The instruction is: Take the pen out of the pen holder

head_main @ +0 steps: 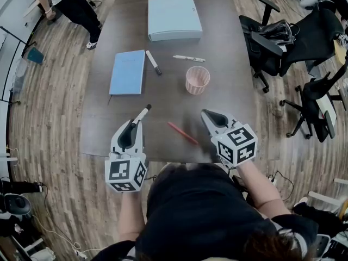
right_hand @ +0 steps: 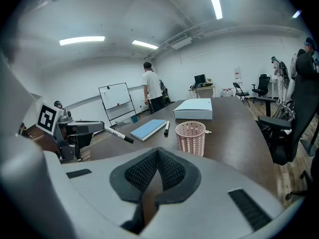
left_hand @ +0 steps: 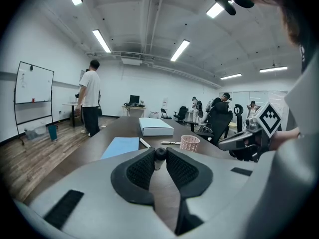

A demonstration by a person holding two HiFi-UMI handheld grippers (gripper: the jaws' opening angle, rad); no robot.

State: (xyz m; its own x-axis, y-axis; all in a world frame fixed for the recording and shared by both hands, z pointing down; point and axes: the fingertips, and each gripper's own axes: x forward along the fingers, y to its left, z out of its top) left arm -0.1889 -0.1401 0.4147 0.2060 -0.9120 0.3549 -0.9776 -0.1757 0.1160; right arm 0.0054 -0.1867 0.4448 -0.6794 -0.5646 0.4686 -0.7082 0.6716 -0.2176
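Risk: your left gripper [head_main: 135,125] bites the marker [head_main: 143,113] only at its rear end, so a jolt could pivot it or let it slip onto the table [head_main: 231,58].
Cause: a short hold on a smooth round barrel.
Left claw: clamped on the marker.
Right claw: your right gripper [right_hand: 157,151] has its jaws pressed together on nothing.
Marker: white barrel, black cap, held over the near table edge, well apart from the pink mesh pen holder [head_main: 197,80], which looks empty.
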